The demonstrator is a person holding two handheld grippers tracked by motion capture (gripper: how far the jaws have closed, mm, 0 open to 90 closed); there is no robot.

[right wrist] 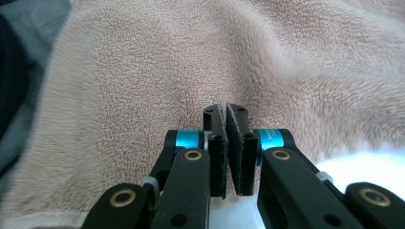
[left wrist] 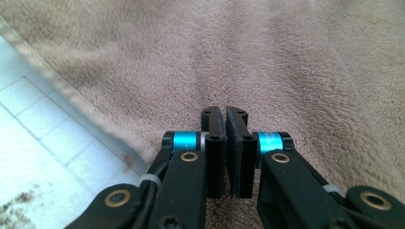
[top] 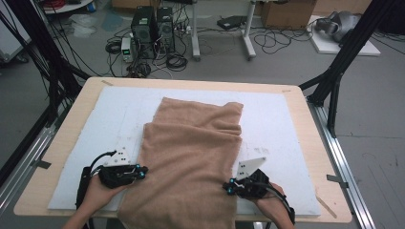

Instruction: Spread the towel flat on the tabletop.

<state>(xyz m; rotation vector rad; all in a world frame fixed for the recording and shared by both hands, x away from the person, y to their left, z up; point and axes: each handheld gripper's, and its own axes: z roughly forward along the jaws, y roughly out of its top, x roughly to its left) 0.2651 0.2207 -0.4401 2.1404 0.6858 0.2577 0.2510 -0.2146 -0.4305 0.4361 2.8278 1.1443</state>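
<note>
Towel (top: 191, 157), tan terry, is laid lengthwise down the middle of a white mat (top: 277, 124) on a wooden table (top: 310, 138); its far end is folded back on itself and its near end is draped over the table's front edge. Left gripper (top: 142, 170) is set at the towel's left edge, jaws seen pressed together, no cloth visibly pinched. Right gripper (top: 228, 186) is set at the right edge, jaws likewise closed, nothing seen between them.
</note>
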